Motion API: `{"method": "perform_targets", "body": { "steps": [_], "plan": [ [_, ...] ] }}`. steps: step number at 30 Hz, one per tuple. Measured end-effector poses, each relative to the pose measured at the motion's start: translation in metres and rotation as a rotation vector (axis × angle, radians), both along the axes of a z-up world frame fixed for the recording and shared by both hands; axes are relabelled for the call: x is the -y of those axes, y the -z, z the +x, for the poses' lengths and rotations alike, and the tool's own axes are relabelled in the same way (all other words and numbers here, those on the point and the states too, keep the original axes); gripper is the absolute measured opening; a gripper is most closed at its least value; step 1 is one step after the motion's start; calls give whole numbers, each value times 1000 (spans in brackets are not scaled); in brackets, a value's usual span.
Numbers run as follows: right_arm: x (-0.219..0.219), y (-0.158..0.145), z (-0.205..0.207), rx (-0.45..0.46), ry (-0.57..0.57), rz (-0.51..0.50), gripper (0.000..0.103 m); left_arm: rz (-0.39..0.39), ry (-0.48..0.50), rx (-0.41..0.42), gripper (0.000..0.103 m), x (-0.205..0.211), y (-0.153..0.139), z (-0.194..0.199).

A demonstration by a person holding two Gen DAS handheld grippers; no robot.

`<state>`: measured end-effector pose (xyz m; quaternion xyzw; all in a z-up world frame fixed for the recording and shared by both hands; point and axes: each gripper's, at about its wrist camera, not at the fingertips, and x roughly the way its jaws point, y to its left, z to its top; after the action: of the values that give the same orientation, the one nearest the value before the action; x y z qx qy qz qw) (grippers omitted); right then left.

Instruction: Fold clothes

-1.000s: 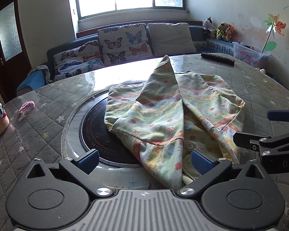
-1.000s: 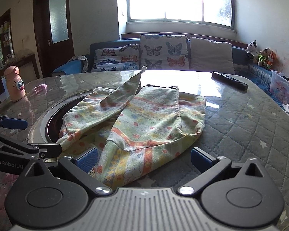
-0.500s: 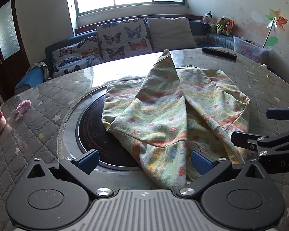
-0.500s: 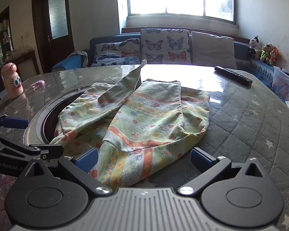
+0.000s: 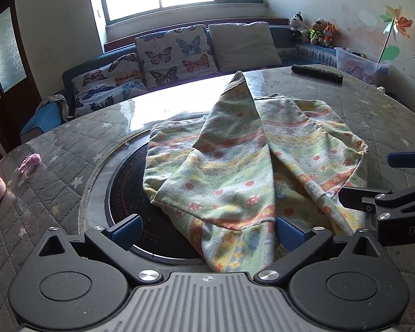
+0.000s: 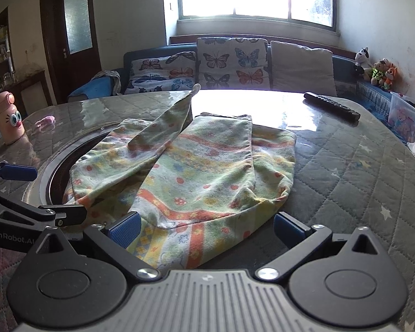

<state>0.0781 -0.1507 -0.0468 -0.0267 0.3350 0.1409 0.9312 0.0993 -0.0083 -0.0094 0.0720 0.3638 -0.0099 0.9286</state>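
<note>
Both grippers sit at the near edge of the table, jaws spread wide, nothing pinched in either. From my left wrist view, the left gripper has its blue pads apart, with the near hem of the garment lying between them. I cannot tell whether the right-hand pad actually touches the cloth; it sits just beside the fabric edge.

Right wrist view: the right gripper is likewise spread, its left pad against or just beside the cloth, its right pad over bare quilted cover. The near corner of the garment lies between the fingers.

Garment: pale green knit with orange and yellow stripes and small red motifs, lying loosely folded on the table. One sleeve or leg is thrown diagonally across the body, its tip pointing toward the sofa. The left part of the cloth overlaps the dark round inset in the tabletop; the rest lies on the grey star-quilted cover.

Each gripper shows in the other's view: right gripper at the right edge, left gripper at the left edge.

Also on the table: a black remote on the far right, well apart from the garment; a pink bottle with cartoon eyes on the far left; a small pink item near it.
</note>
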Motion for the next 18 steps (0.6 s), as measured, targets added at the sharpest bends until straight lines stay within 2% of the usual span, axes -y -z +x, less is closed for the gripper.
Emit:
{"method": "perform_targets", "body": {
  "steps": [8, 18],
  "plan": [
    [4, -7, 16, 21, 15, 0, 103, 14, 24, 19, 103, 6, -7, 19],
    [13, -2, 34, 2, 38, 11, 103, -13, 47, 35, 103, 16, -19, 63]
  ]
}}
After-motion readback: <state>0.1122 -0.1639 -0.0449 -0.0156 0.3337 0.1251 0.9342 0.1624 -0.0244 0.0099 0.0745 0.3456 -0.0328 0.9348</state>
